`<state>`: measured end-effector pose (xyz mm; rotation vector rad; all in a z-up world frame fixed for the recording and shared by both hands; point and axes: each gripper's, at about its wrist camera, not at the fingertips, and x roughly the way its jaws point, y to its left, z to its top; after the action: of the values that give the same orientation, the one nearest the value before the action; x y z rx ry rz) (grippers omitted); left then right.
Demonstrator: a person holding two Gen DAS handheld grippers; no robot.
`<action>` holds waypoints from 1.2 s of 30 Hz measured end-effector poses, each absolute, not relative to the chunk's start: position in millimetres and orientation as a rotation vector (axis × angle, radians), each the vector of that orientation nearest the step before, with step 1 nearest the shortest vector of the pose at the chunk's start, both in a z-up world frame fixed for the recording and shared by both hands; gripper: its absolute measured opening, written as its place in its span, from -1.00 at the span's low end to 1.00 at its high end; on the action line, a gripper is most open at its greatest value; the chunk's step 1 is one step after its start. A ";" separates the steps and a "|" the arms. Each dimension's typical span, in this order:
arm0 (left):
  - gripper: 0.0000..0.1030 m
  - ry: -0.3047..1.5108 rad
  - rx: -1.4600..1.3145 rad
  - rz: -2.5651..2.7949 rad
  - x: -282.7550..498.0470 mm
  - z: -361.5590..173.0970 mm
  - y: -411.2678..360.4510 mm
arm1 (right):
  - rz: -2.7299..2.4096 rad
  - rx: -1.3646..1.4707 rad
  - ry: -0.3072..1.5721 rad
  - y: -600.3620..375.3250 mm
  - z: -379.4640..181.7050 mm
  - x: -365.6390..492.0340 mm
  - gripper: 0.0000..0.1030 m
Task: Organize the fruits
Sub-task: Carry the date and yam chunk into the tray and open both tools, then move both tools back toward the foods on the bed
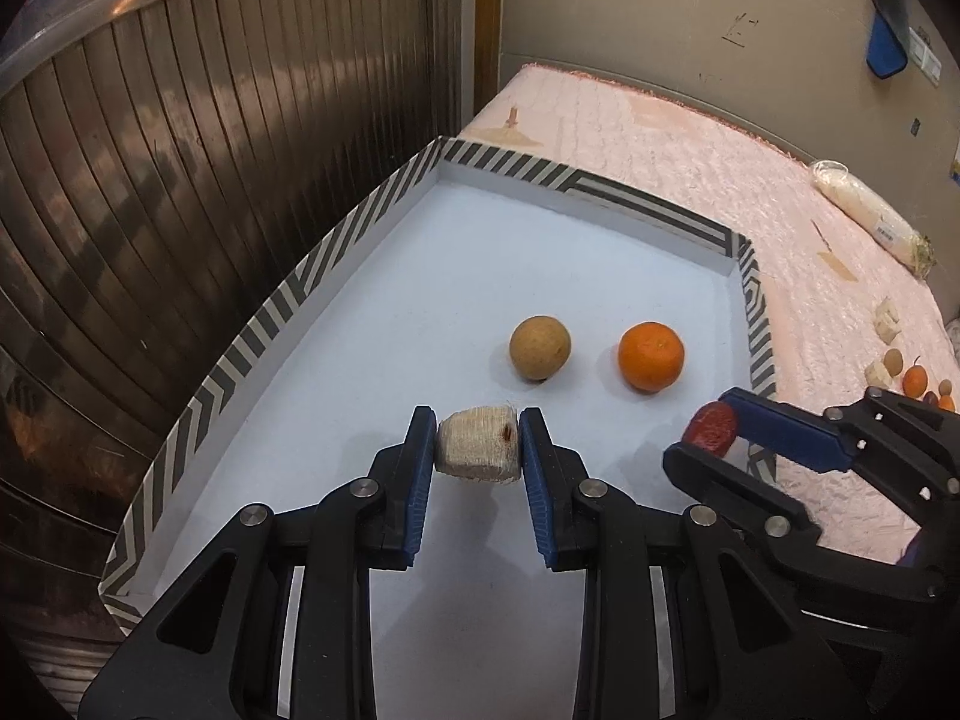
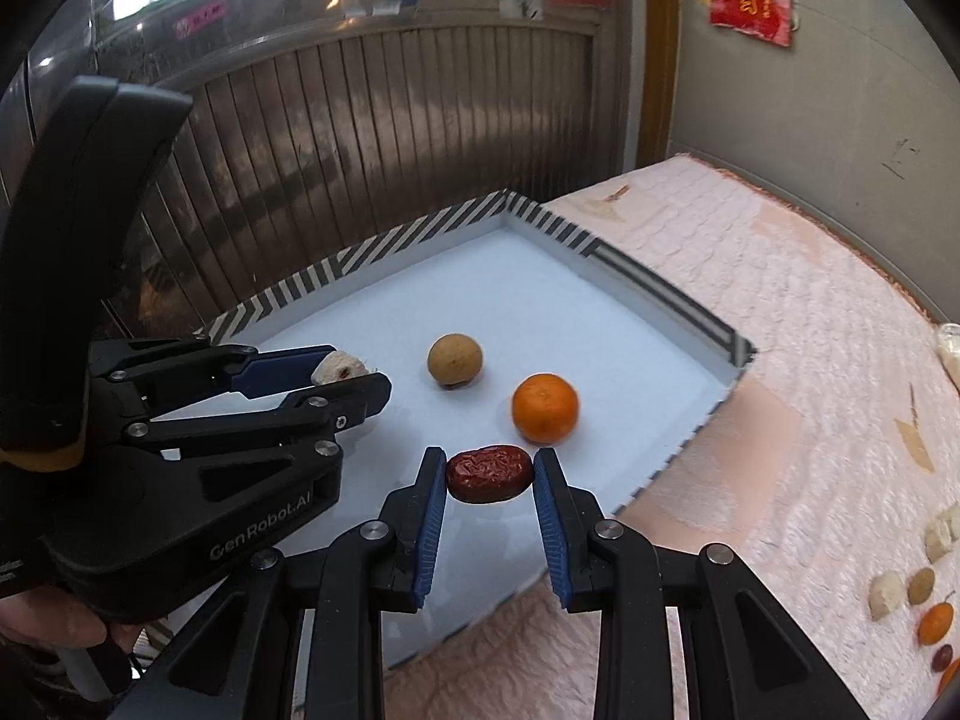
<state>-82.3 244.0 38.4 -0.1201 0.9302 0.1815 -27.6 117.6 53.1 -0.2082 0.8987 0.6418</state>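
My left gripper (image 1: 477, 447) is shut on a pale fibrous chunk of fruit (image 1: 477, 444) and holds it just above the white tray floor (image 1: 420, 276). My right gripper (image 2: 489, 474) is shut on a wrinkled red date (image 2: 489, 474) over the tray's near right part. On the tray lie a tan round longan (image 1: 539, 348) and an orange mandarin (image 1: 651, 357); both also show in the right wrist view, the longan (image 2: 455, 360) and the mandarin (image 2: 545, 408). The right gripper with the date (image 1: 711, 429) shows at the left view's right side.
The tray has a black-and-white striped rim (image 1: 336, 240) and rests on a pink quilted bed (image 2: 780, 360). More fruits (image 2: 912, 600) lie in a row on the bed at the right. A wrapped white bundle (image 1: 870, 216) lies farther back. A wooden slatted wall (image 1: 210, 150) stands to the left.
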 end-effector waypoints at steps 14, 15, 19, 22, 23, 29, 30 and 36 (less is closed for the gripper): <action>-0.40 1.009 -0.195 0.170 -71.6 29.4 256.5 | 0.702 -0.253 0.951 138.6 29.2 -13.7 -0.45; -0.22 1.009 -0.198 0.169 -70.9 29.3 257.1 | 0.707 -0.251 0.954 139.4 28.6 -13.9 -0.45; 0.24 0.980 -0.250 0.164 -72.5 33.7 263.9 | 0.709 -0.264 0.949 142.0 27.0 -15.0 -0.44; 0.24 0.966 -0.239 0.182 -74.3 37.7 265.2 | 0.710 -0.247 0.944 140.1 29.0 -16.3 -0.40; 0.24 0.964 -0.234 0.186 -74.7 38.5 265.2 | 0.709 -0.242 0.942 139.2 29.9 -16.8 -0.38; 0.24 0.952 -0.212 0.199 -78.6 41.7 260.2 | 0.699 -0.210 0.924 130.4 39.4 -21.0 -0.33; 0.24 0.948 -0.209 0.200 -78.8 42.5 259.2 | 0.698 -0.203 0.918 127.8 42.2 -22.7 -0.32; 0.24 0.906 -0.173 0.200 -81.6 53.2 245.4 | 0.674 -0.183 0.893 110.8 54.5 -29.6 -0.29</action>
<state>-81.6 245.4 53.2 -0.1726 0.9060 0.1997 -29.6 110.8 54.5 -0.1825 0.8927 0.6745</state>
